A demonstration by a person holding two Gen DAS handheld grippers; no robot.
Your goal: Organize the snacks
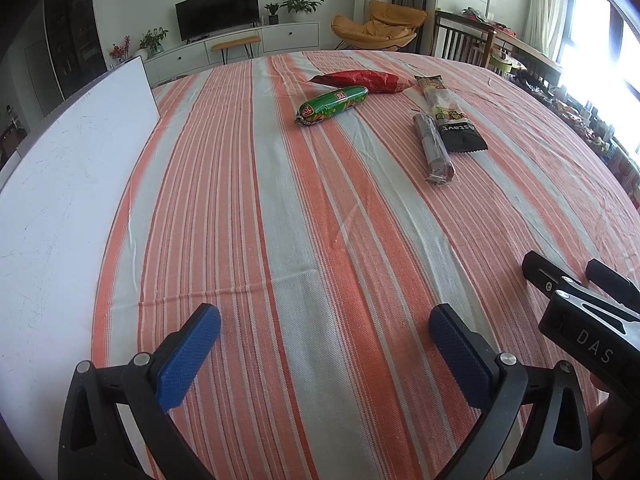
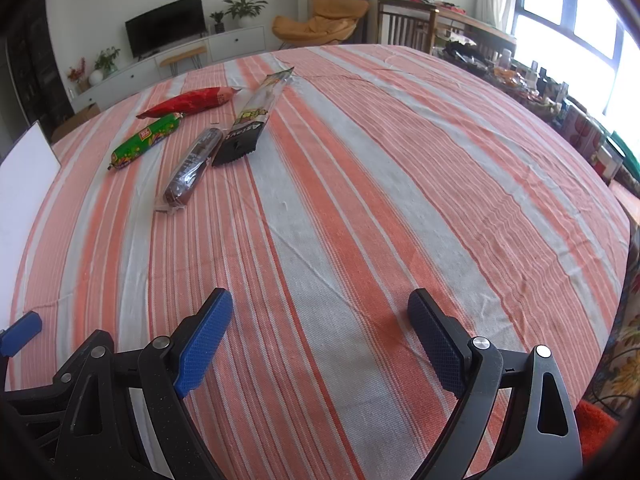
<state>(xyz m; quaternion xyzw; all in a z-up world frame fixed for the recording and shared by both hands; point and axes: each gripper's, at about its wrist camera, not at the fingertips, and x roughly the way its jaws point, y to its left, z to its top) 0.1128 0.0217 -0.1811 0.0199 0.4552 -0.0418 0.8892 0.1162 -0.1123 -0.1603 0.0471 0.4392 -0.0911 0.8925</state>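
Observation:
Several snacks lie far ahead on the striped tablecloth: a red packet [image 1: 362, 79] [image 2: 188, 102], a green sausage [image 1: 332, 105] [image 2: 146, 139], a dark clear-wrapped sausage [image 1: 434, 145] [image 2: 194, 166] and a long black-ended packet [image 1: 448, 114] [image 2: 252, 120]. My left gripper [image 1: 324, 316] is open and empty near the table's front. My right gripper [image 2: 322, 300] is open and empty, also well short of the snacks; it shows at the right of the left wrist view [image 1: 568, 276].
A white board [image 1: 68, 184] [image 2: 24, 176] lies on the table's left side. The striped cloth [image 1: 280, 220] [image 2: 360, 180] covers the rest. Chairs and a cluttered side table [image 2: 540, 88] stand beyond the far and right edges.

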